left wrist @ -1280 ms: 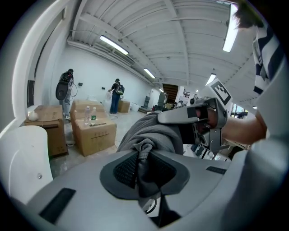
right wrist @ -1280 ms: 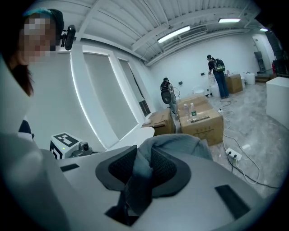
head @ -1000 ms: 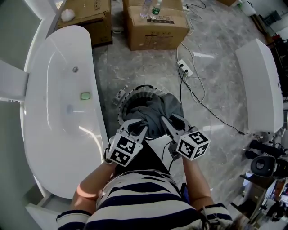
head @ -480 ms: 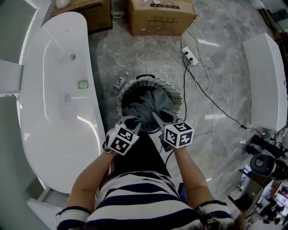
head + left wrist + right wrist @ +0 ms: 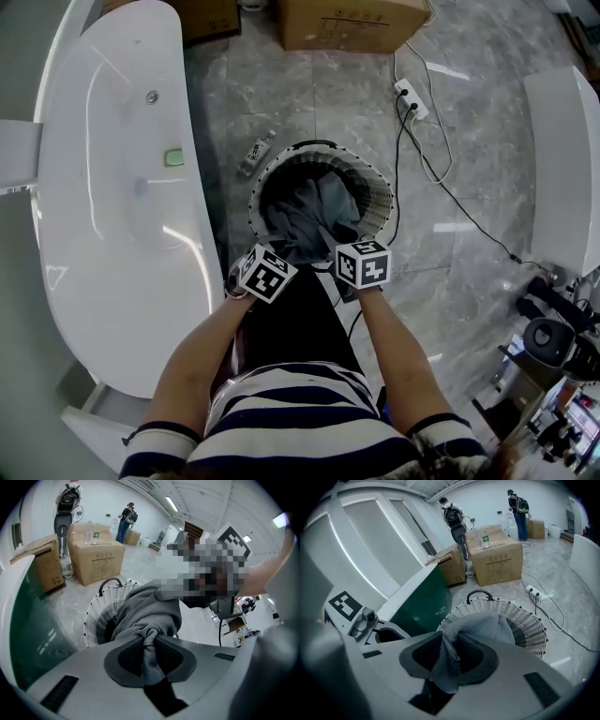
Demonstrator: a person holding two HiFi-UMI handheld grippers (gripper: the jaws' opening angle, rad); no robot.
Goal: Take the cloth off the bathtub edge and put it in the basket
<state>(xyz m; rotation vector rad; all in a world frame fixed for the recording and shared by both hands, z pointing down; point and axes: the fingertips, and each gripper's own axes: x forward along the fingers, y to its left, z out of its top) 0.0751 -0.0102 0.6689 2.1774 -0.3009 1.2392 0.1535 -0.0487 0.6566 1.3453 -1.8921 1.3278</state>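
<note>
Left gripper (image 5: 279,251) and right gripper (image 5: 341,247) each pinch a fold of the cloth (image 5: 317,208). The cloth hangs into the basket (image 5: 384,199), just beyond both grippers and equally near each.

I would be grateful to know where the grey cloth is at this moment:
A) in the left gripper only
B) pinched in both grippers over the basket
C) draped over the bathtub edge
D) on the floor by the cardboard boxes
B: the left gripper and the right gripper each pinch a fold of the grey cloth, which hangs into the white basket.
</note>
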